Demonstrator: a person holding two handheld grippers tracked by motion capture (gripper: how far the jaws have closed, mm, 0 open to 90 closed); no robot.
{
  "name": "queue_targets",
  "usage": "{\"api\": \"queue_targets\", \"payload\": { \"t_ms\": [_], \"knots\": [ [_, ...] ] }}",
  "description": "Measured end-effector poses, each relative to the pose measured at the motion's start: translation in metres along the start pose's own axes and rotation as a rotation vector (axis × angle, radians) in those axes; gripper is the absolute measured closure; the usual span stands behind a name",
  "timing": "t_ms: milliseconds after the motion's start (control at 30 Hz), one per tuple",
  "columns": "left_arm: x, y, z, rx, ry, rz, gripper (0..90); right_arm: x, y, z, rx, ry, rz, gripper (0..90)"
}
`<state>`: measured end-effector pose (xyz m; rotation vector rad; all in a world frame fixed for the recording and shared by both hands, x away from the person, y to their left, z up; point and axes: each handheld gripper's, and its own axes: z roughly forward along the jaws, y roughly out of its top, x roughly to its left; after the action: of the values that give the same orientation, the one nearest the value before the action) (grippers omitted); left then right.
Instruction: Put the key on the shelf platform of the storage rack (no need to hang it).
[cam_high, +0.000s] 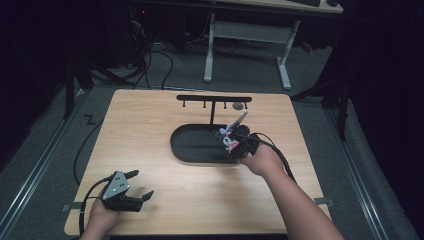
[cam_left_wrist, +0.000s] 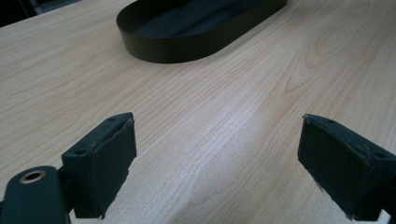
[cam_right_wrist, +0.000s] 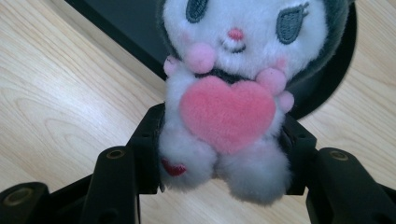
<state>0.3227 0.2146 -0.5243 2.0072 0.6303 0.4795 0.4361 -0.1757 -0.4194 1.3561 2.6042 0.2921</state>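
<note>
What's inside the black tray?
The black tray shows a bare dark floor at its left end. Its right end is hidden behind the plush toy held in the right gripper.

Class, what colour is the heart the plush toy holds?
Pink; the heart shows best in the right gripper view.

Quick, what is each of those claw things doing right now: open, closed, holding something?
Left gripper: open, fingers wide apart, holding nothing, over the table.
Right gripper: closed on a plush toy, at the black tray.
</note>
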Motion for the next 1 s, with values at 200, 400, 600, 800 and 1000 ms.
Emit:
{"api": "queue_targets", "payload": {
  "t_ms": [200,400,600,800,1000],
  "knots": [
    [0.001,-0.001,0.000,-0.001,0.001,-0.001,12.1,0.009,0.013,0.010,0.003,0.018,-0.024,46.6],
    [0.001,-0.001,-0.001,-0.002,0.000,-0.004,12.0,0.013,0.020,0.018,0.004,0.023,-0.023,46.7],
    [0.001,-0.001,0.000,-0.001,0.000,-0.003,12.1,0.014,0.025,0.025,0.011,0.029,-0.013,46.7],
    [0.002,-0.001,-0.001,0.002,-0.002,-0.003,12.1,0.013,0.027,0.029,0.014,0.031,-0.018,46.6],
    [0.001,-0.001,-0.001,0.000,-0.001,-0.004,12.1,0.012,0.029,0.032,0.017,0.034,-0.021,46.7]
  ]
}}
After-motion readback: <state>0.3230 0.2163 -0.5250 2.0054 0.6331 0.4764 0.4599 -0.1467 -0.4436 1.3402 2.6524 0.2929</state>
